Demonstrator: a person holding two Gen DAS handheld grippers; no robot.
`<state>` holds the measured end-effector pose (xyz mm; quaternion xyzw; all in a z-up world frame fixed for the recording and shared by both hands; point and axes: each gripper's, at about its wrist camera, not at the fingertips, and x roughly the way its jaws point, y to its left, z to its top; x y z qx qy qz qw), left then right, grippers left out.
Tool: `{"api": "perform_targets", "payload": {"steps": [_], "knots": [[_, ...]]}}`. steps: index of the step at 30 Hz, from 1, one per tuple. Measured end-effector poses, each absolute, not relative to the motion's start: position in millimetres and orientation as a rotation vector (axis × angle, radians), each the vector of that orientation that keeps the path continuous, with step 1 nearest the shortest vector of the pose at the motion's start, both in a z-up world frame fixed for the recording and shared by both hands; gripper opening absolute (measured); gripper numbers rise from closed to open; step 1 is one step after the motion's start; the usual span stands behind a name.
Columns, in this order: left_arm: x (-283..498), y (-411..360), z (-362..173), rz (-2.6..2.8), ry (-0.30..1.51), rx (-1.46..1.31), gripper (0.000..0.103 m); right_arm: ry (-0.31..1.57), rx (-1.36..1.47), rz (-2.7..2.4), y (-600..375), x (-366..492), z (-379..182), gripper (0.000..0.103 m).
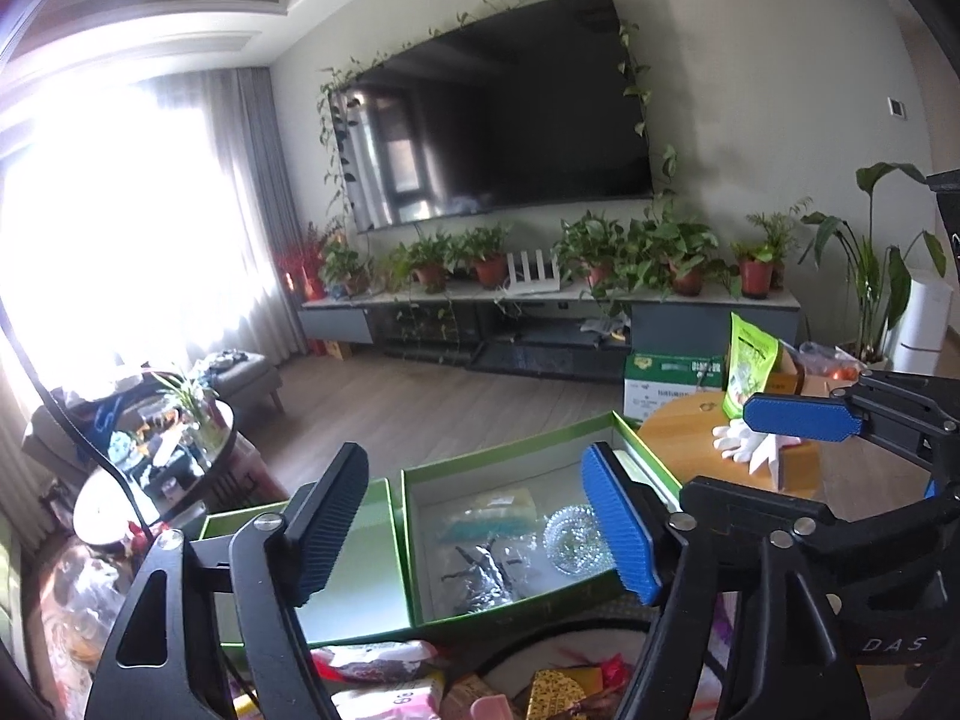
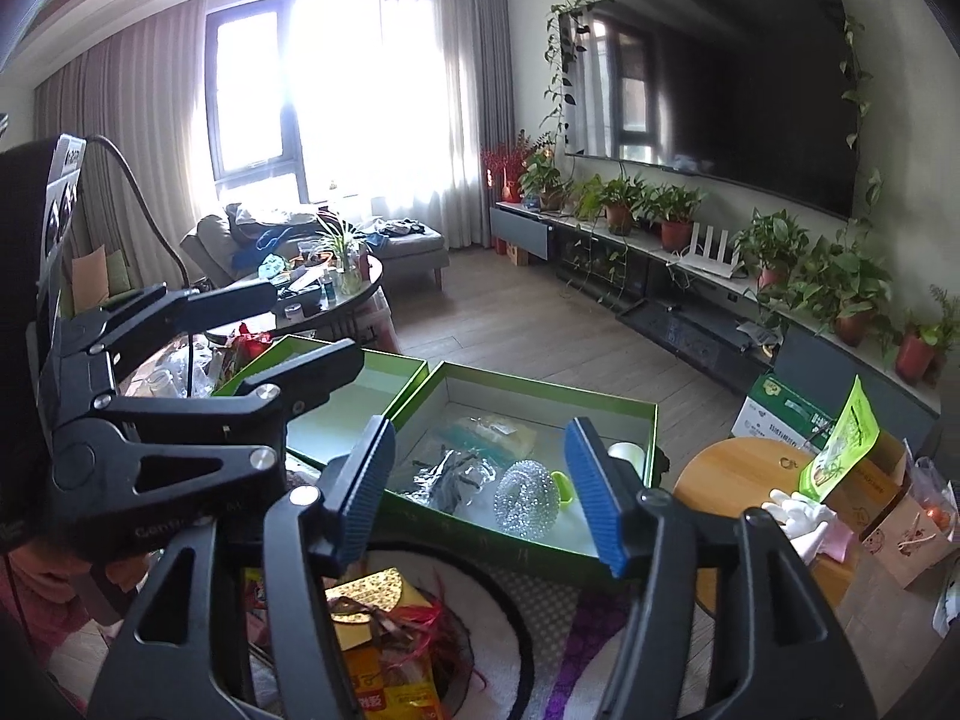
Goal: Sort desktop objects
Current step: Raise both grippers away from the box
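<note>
Left gripper (image 1: pixel 474 525) spread wide, nothing held, right gripper (image 2: pixel 480 495) likewise spread and empty, both raised above green box (image 2: pixel 528 387), silver mesh ball (image 2: pixel 528 498) lodged near its front wall, snack packets (image 2: pixel 384 618) scattered below.

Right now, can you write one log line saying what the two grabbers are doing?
left gripper: open, empty | right gripper: open, empty | green cardboard box: holds shiny silver wire ball, plastic packets | next: pick another item

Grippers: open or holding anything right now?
Left gripper: open, holding nothing.
Right gripper: open, holding nothing.
</note>
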<state>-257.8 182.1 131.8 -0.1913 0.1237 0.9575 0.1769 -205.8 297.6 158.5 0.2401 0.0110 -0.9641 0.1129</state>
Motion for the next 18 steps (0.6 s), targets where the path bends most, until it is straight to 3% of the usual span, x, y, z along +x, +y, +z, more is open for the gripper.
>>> {"api": "perform_targets", "payload": {"steps": [18], "knots": [[-308.8, 169.8, 115.9, 2.702, 0.393, -0.553, 0.079, 0.077, 0.723, -2.819, 279.2, -256.5, 163.4, 0.065]]}}
